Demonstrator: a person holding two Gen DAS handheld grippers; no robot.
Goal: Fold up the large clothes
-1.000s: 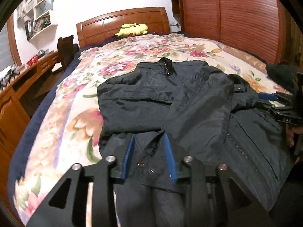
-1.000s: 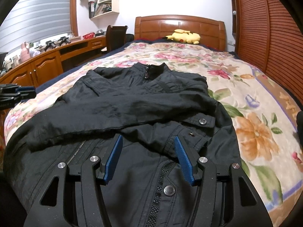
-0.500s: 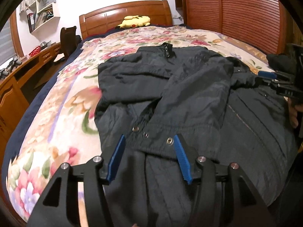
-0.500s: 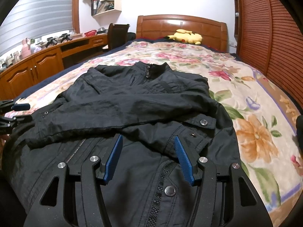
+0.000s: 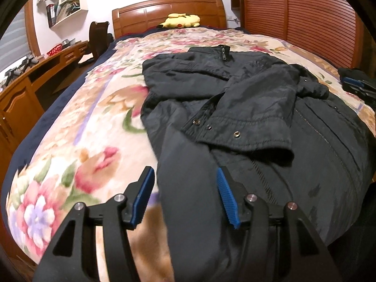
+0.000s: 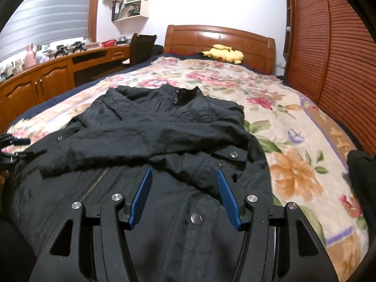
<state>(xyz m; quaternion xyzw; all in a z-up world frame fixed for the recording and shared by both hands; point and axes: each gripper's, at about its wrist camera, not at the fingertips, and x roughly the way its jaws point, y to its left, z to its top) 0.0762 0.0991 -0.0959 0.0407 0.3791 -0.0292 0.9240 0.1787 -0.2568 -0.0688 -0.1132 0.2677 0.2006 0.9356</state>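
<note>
A black jacket (image 5: 246,117) lies front up on the floral bedspread (image 5: 89,145), collar toward the headboard, both sleeves folded across its chest. It also shows in the right wrist view (image 6: 164,136). My left gripper (image 5: 185,196) is open and empty above the jacket's lower left edge. My right gripper (image 6: 184,197) is open and empty above the jacket's lower right front, near a snap button (image 6: 196,218). The right gripper shows at the right edge of the left wrist view (image 5: 354,83); the left gripper shows at the left edge of the right wrist view (image 6: 14,142).
A yellow plush toy (image 6: 223,54) lies by the wooden headboard (image 6: 218,40). A wooden desk (image 6: 47,77) and a chair (image 6: 141,47) stand left of the bed. A slatted wooden wardrobe (image 6: 329,54) stands on the right. A dark garment (image 6: 362,174) lies at the bed's right edge.
My left gripper has let go of the sleeve cuff, opened wide and drawn back toward the jacket's hem. The sleeve now rests across the chest. My right gripper has barely moved.
</note>
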